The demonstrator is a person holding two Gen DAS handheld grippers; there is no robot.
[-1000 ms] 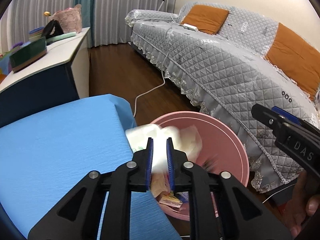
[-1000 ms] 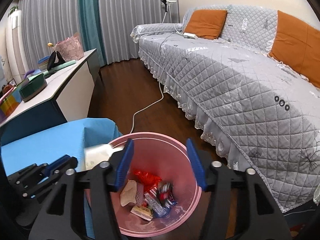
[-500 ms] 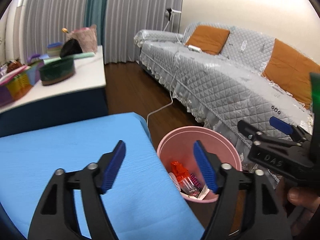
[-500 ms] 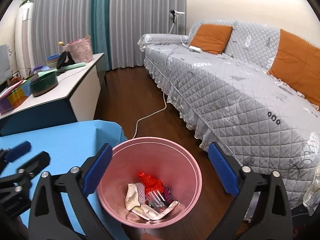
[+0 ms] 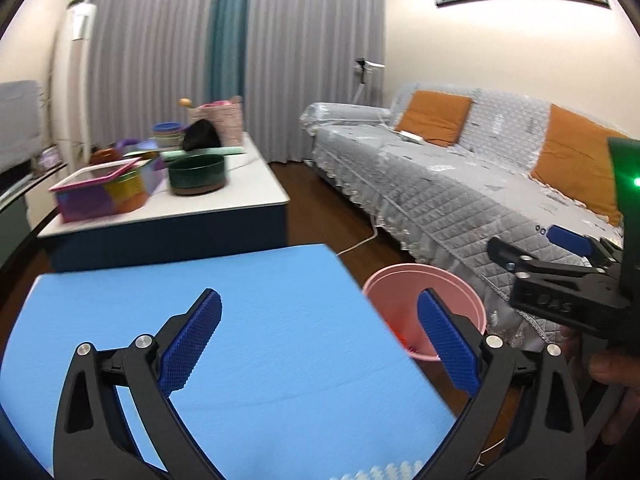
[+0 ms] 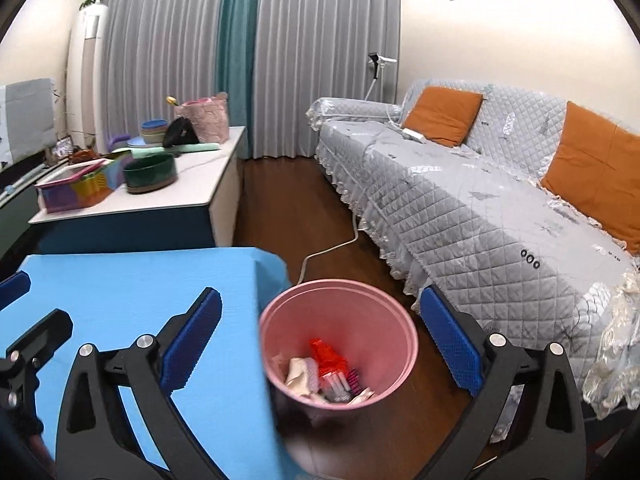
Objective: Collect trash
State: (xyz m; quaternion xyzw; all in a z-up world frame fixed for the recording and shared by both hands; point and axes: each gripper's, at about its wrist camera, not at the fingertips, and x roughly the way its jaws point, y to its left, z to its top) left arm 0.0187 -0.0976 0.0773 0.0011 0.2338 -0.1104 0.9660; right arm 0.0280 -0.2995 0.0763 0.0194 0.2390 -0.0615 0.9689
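A pink bin (image 6: 340,282) stands on the wood floor beside a blue table (image 6: 140,280). Inside it lies trash (image 6: 326,364): a red wrapper, crumpled white paper and other bits. My right gripper (image 6: 320,292) hangs open above and short of the bin with nothing between its pads. My left gripper (image 5: 318,296) is over the blue table top (image 5: 260,280), its jaws opening and empty, with the bin (image 5: 428,276) showing behind its right finger. No loose trash shows on the table.
A grey quilted sofa (image 6: 480,208) with orange cushions runs along the right. A white cabinet (image 5: 200,204) behind the table carries bowls and boxes. A white cable (image 6: 332,246) crosses the floor near the bin. A hand (image 5: 612,368) holds the right gripper.
The left gripper let go of the crumpled white paper over the bin and spread wide. The right gripper also opened wider. Both pulled back and up from the bin.
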